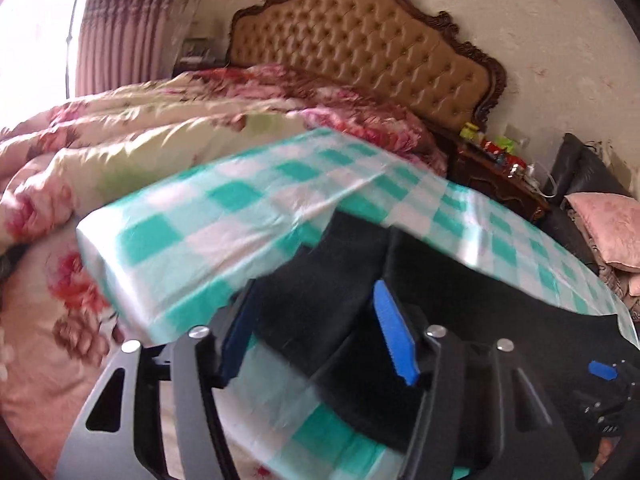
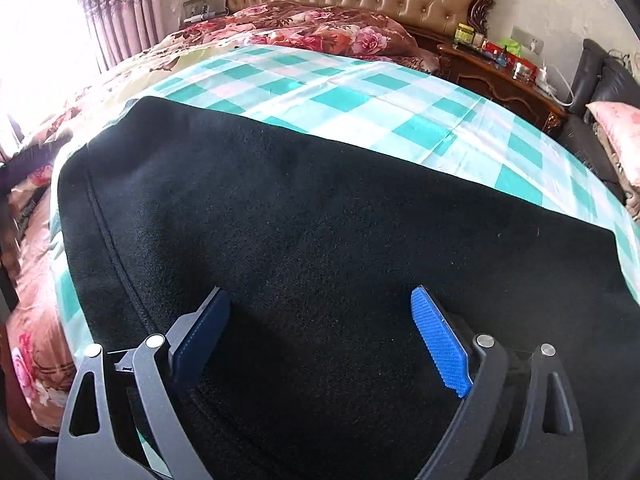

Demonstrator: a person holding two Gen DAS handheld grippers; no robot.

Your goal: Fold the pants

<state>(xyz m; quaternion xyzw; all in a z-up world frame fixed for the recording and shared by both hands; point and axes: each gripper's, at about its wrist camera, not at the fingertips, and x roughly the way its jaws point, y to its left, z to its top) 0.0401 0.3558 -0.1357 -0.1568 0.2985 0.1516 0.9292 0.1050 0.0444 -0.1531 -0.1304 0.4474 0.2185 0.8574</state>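
mostly the pants (image 2: 320, 240) fill the lower half of the right wrist view, a wide black fleecy slab lying flat on the check sheet (image 2: 360, 92), with a seam curving down the left side. the right gripper (image 2: 320, 340) sits low over the cloth with its jaws spread wide and nothing pinched between them. in the left wrist view, which is smeared with blur, the left gripper (image 1: 316, 336) is also spread, with a dark end of the pants (image 1: 320, 292) lying between the fingers but not visibly clamped. the risk i see: closing here could nip the slick sheet along with the fleece, since a fold of sheet (image 1: 240, 216) lies right against the cloth at centre frame, and lifting would then drag it. thick fleece may also slip from a shallow bite. the quilt (image 1: 100, 152) bunched at upper left could catch a swung leg.
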